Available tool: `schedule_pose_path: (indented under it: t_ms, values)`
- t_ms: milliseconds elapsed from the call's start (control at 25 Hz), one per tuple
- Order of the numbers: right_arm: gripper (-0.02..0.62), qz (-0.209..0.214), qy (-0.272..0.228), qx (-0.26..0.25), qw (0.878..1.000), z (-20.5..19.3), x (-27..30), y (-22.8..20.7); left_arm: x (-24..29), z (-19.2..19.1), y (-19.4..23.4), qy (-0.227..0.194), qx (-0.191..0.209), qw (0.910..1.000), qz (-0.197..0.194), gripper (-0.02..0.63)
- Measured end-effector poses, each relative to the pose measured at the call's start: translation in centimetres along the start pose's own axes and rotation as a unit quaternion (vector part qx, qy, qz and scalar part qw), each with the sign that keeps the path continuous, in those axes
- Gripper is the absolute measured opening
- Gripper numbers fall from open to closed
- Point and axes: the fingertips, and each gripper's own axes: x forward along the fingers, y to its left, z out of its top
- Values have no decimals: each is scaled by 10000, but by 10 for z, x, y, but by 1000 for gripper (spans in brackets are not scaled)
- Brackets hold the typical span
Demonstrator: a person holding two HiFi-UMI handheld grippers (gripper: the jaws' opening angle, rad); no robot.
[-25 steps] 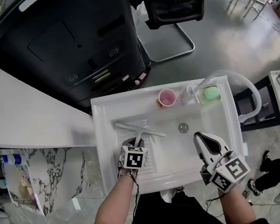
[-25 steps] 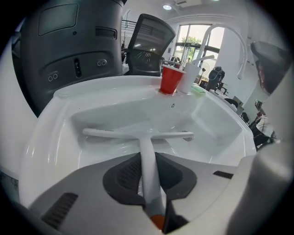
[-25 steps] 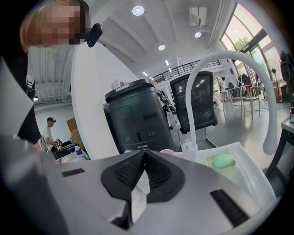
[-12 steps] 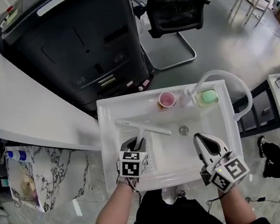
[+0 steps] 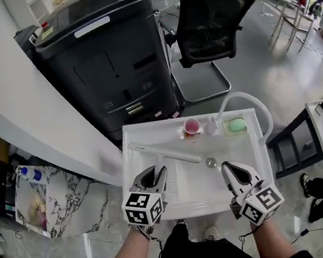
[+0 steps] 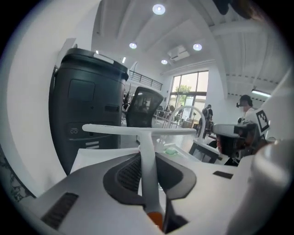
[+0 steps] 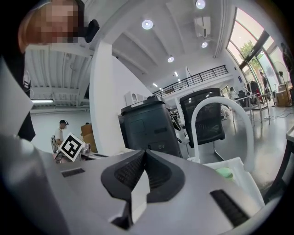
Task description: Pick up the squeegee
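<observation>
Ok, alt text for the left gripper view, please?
The left gripper is shut on the handle of a white squeegee, whose blade sits crosswise just ahead of the jaws. Beyond are a white sink, a dark machine and a black chair.

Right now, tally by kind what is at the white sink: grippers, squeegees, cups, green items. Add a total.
Grippers: 2 (left gripper, right gripper)
Squeegee: 1
Pink cup: 1
Green item: 1
Total: 5
</observation>
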Motion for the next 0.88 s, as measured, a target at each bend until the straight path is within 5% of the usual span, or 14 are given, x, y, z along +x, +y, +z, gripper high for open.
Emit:
schedule_pose_path:
  t_ms: [440,880]
  values:
    - [17,729,-296,-269,9965,19,-63,26,-110,51,-90,-1312,336,9904,284,78]
    - [17,1280,-239,-230,9912,8,-107,52,-184,22,-133,-1417,177,9859,868,78]
